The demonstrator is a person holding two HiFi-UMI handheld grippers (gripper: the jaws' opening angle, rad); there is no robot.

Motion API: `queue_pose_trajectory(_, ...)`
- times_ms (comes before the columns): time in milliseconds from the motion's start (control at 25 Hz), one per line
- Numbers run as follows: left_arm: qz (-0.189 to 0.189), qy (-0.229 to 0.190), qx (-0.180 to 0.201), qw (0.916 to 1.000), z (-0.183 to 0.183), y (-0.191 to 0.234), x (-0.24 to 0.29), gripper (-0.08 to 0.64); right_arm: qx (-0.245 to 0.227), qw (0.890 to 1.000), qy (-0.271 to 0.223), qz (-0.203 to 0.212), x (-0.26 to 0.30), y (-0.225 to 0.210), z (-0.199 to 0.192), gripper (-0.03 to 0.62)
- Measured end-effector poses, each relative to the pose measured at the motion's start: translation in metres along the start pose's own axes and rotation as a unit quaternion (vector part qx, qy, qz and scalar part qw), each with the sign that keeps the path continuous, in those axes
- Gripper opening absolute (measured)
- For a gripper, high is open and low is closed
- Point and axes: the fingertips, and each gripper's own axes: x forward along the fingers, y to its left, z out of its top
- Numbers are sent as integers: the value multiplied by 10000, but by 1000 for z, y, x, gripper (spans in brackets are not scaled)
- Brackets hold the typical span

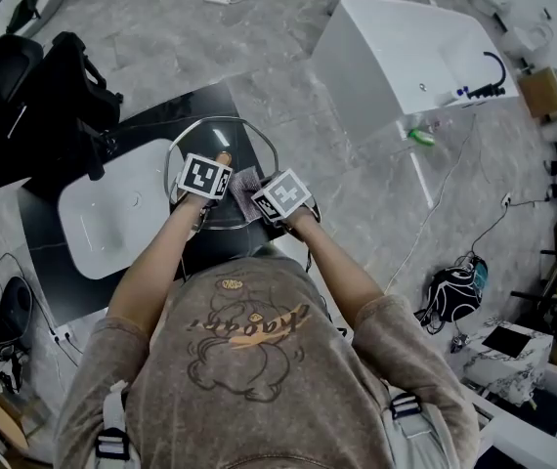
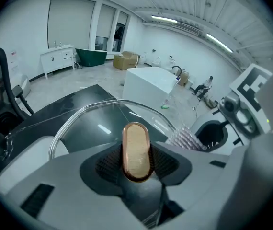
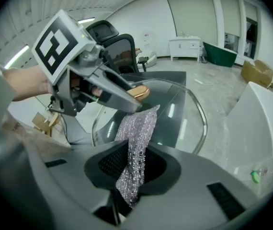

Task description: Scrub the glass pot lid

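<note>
The glass pot lid is tilted up over a black counter, with its metal rim curving round clear glass. My left gripper is shut on the lid's oval copper-coloured knob, which stands upright between the pads. My right gripper is shut on a silvery mesh scrubbing cloth. The cloth's free end lies against the lid's glass just below the knob. In the right gripper view the left gripper reaches in from the left. The cloth also shows at the lid's right edge.
A white basin sits in the black counter left of the lid. Farther away on the floor, to the right, stands a white bathtub with a green item beside it. Black office chairs stand at the left. A bag lies on the floor at the right.
</note>
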Motion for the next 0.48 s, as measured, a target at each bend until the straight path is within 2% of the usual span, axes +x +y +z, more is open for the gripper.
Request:
queue_pose_trajectory(360,15,97,-4,10000,0,-1,0,187,-349,9989,157,266,30,65,0,80)
queue_pose_trajectory(480,15,97,13,10000,0,0,0,187,-117,9991,41,404,27,68,0,80)
